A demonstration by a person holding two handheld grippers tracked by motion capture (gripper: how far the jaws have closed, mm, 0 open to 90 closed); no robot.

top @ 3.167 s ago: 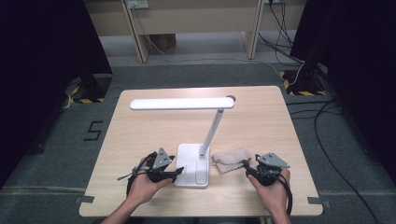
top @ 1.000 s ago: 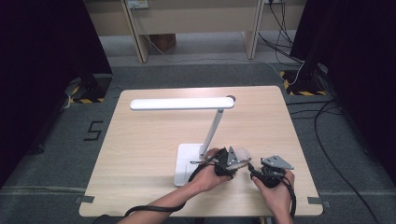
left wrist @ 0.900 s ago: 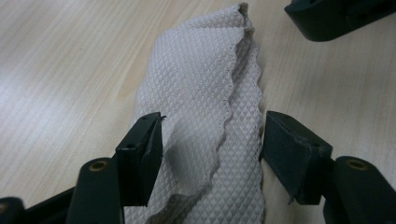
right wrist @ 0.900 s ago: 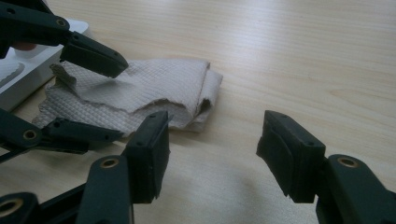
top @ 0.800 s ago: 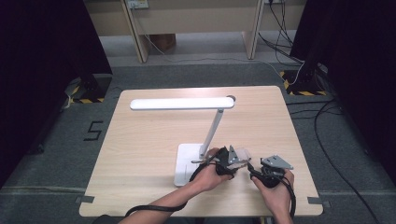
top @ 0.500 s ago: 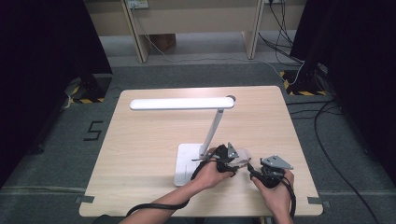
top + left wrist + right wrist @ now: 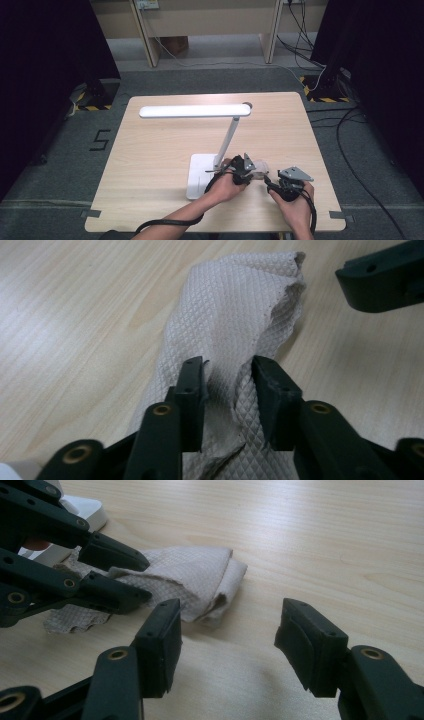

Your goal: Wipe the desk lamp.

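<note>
Indoors, pale wood-grain table (image 7: 165, 150), grey carpet floor (image 7: 200, 80), dark curtains (image 7: 40, 60)

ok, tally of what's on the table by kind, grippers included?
Desk lamp: 1
Paper towel: 1
Left gripper: 1, fingers pinching a fold of the towel after closing in on it
Right gripper: 1, fingers open, just short of the towel
Total: 4, all on the wooden table

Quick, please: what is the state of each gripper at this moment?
Left gripper: jaws have just been closing, now pinching a fold of the paper towel.
Right gripper: open, holding nothing, just short of the towel.
</note>
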